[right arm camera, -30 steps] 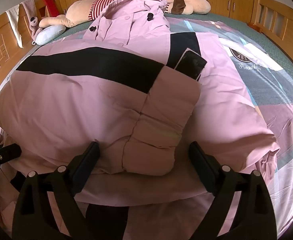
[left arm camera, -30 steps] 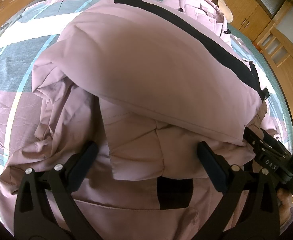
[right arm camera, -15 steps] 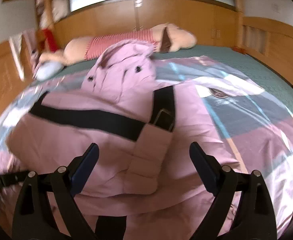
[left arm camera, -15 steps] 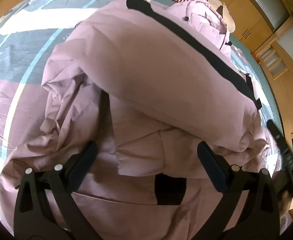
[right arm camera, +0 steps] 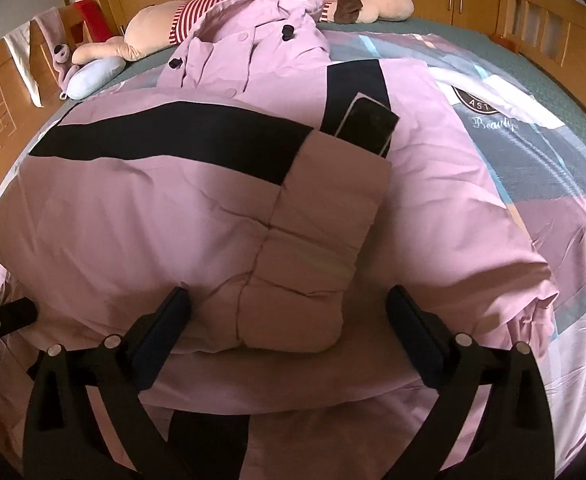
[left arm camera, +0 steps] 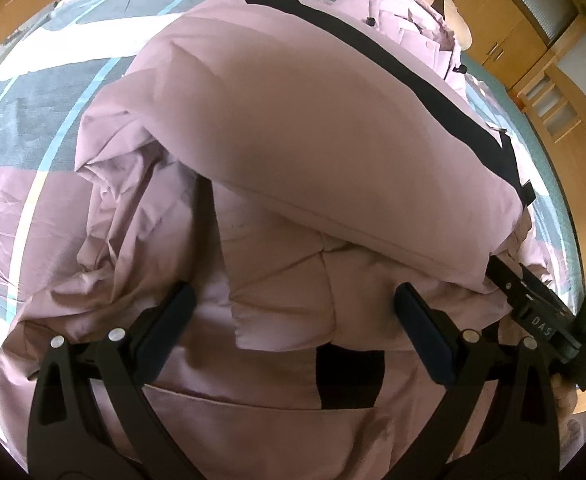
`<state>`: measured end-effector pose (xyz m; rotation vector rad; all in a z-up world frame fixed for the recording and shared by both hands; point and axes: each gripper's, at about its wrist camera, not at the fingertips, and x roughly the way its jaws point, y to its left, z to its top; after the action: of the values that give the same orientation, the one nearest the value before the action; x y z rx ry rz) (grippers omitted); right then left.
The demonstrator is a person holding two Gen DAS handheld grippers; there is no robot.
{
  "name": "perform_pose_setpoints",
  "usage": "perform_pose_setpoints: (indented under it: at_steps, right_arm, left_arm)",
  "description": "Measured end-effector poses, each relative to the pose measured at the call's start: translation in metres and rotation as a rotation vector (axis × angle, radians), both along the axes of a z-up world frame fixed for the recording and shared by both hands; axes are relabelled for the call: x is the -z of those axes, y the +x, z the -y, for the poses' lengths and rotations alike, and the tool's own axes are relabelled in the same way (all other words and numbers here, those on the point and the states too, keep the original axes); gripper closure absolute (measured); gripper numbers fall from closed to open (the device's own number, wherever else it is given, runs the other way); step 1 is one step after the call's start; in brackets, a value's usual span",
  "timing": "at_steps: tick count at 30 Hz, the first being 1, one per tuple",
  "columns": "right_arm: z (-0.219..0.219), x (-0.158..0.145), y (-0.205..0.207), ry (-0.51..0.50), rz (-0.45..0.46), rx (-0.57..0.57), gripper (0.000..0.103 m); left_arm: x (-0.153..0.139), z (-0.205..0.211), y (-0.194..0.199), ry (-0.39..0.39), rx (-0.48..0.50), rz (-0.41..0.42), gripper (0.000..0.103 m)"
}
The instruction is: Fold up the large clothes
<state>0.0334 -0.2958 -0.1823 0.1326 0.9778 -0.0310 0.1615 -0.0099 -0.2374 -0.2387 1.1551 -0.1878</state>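
Note:
A large pink padded coat (left arm camera: pixel 301 128) with black bands lies on the bed, its lower part folded up over its body. It fills the right wrist view too (right arm camera: pixel 141 216), with a folded sleeve (right arm camera: pixel 317 248) on top and the collar (right arm camera: pixel 253 40) at the far end. My left gripper (left arm camera: pixel 291 320) is open and empty just above the coat's crumpled near edge. My right gripper (right arm camera: pixel 289 320) is open and empty in front of the sleeve cuff. The right gripper's body shows at the right edge of the left wrist view (left arm camera: pixel 541 320).
The coat rests on a patchwork bedcover (right arm camera: pixel 533 128) of grey, white and pink. A plush toy in a red striped shirt (right arm camera: pixel 253 4) and a pale blue pillow (right arm camera: pixel 93 76) lie at the bed's head. Wooden bed rails and cupboards (right arm camera: pixel 533 4) surround the bed.
The right wrist view tipped up and back half a second ago and has come back down close to the sleeve. The left gripper drifted slightly and returned. Both grippers stayed open.

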Motion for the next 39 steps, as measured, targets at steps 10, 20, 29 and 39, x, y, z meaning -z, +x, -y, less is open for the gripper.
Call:
perform_pose_setpoints:
  at_steps: [10,20,29,39]
  right_arm:
    - [-0.002,0.000,-0.004,-0.011,0.004,-0.003,0.002]
    - [-0.003,0.000,-0.005,-0.013,0.006,-0.002,0.001]
    - [-0.004,0.001,-0.005,-0.016,0.007,-0.002,0.001]
    - [-0.006,0.001,-0.006,-0.022,0.009,-0.003,0.001]
  left_arm:
    - [0.001,0.004,0.001,0.006,-0.001,0.000,0.002]
    - [0.001,0.003,0.001,0.003,-0.002,0.000,0.002]
    - [-0.029,0.001,-0.011,0.074,-0.041,0.098,0.002]
    - [-0.003,-0.017,0.000,0.077,-0.080,-0.018,0.002]
